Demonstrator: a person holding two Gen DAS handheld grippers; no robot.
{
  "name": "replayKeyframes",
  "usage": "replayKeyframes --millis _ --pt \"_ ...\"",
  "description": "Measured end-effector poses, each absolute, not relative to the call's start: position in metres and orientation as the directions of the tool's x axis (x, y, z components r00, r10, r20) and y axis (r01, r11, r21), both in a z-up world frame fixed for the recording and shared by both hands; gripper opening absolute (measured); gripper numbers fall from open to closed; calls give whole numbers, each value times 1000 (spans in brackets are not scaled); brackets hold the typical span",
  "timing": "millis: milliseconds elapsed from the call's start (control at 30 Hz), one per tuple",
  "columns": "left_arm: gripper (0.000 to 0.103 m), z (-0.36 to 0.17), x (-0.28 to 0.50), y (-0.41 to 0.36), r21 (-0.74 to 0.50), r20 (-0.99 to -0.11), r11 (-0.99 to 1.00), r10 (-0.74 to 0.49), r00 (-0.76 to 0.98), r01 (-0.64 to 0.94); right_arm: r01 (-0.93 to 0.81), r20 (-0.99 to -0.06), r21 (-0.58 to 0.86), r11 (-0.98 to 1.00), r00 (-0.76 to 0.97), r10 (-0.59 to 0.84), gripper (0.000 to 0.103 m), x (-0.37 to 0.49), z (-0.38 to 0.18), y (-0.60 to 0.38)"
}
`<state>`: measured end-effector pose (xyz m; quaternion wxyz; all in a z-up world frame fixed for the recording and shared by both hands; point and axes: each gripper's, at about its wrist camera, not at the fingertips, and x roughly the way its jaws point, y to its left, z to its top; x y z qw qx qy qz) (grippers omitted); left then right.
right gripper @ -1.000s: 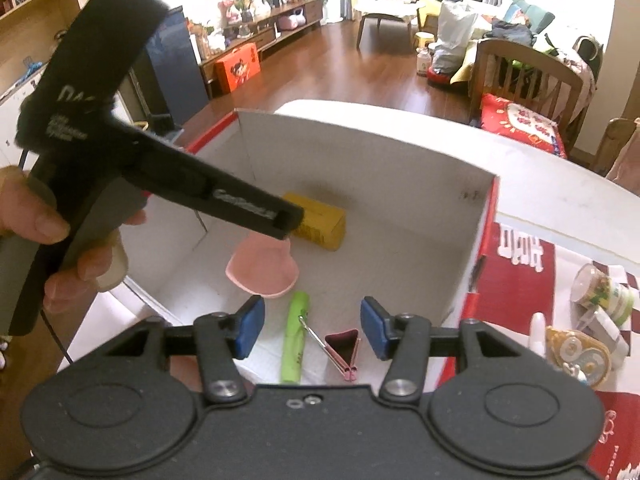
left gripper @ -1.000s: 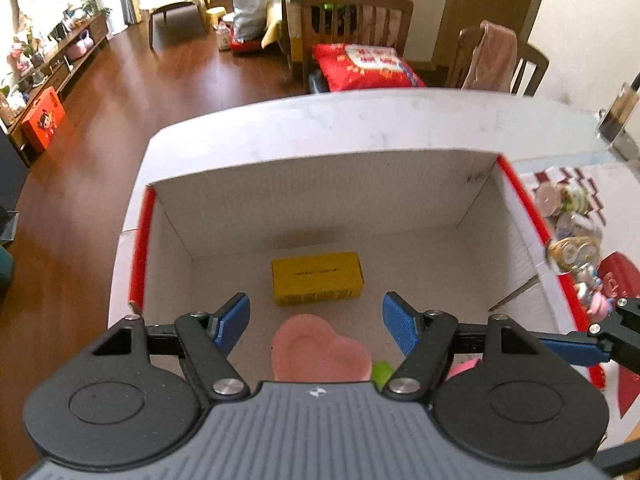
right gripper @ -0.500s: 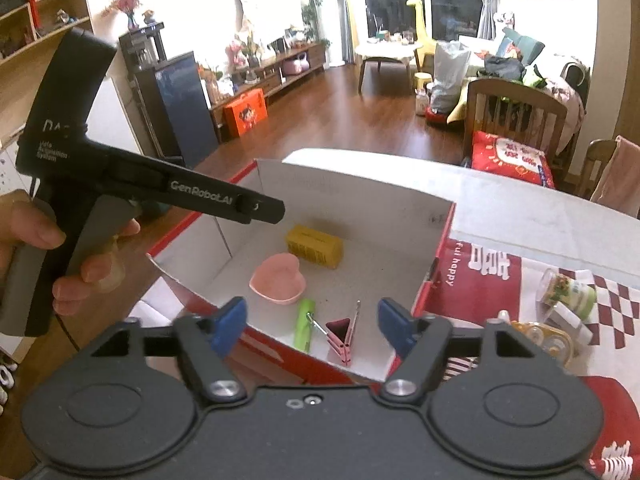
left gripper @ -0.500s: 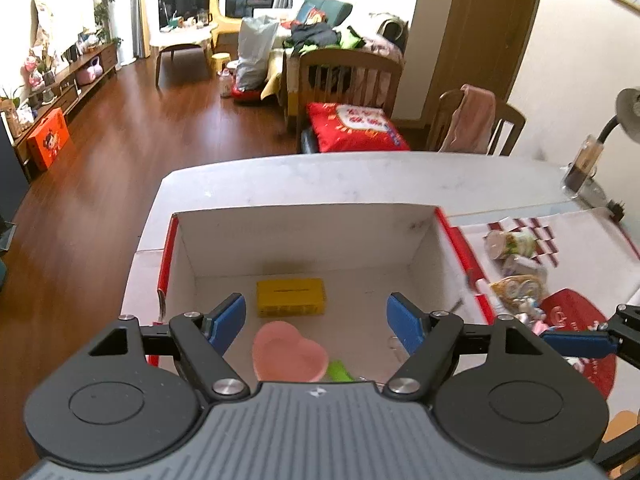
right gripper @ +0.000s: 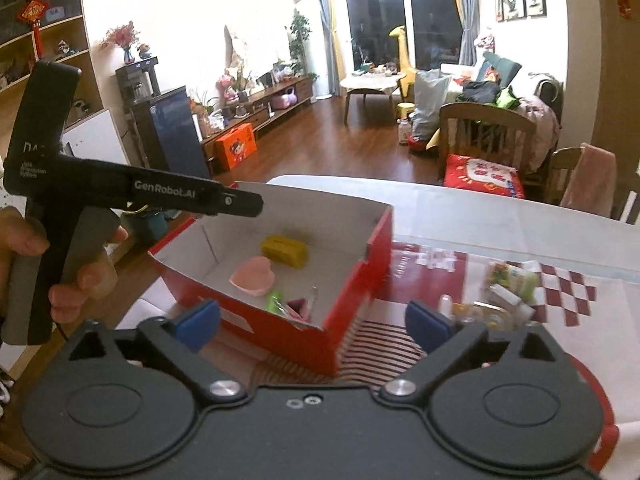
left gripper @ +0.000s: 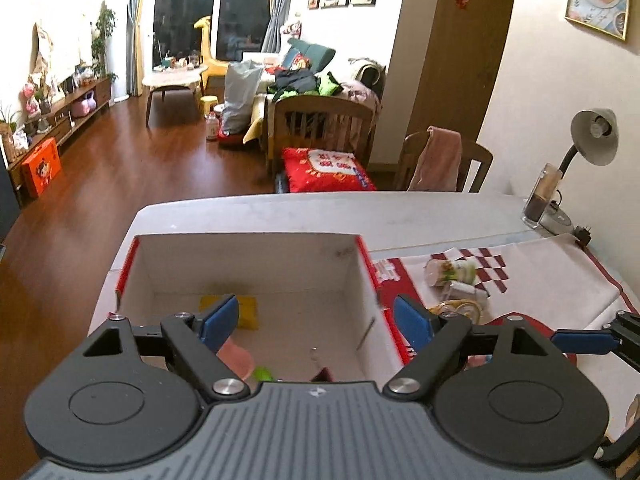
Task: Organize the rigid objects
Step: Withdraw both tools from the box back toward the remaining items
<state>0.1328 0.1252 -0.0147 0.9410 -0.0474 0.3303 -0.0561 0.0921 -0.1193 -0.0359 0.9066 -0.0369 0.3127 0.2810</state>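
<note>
Four items lie in the box [right gripper: 360, 280]; several wait right of it; both grippers [left gripper: 316, 320] [right gripper: 312, 320] gape empty.

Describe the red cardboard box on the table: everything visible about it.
The red cardboard box is open-topped, red outside and plain white inside, apparently thin card. It sits upright on the table near its left end, its right side beside a red-and-white patterned cloth. On its floor lie a yellow block, a pink heart-shaped dish, a green item and a pink clip. Neither tool touches it.
</note>
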Motion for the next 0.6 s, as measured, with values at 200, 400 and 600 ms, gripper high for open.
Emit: replayKeyframes --millis 200,400,600 --pt "85 -18 121 88 -133 -596 985 -171 784 114 -511 -587 118 851 656 475 102 82 -48 -156" --pt "85 -30 120 49 -142 -612 978 -208 763 153 -499 -607 93 862 658 447 102 81 -63 -188" --pt "85 -54 126 7 -148 -651 975 -223 725 167 -486 -628 77 871 655 421 102 87 -81 -215"
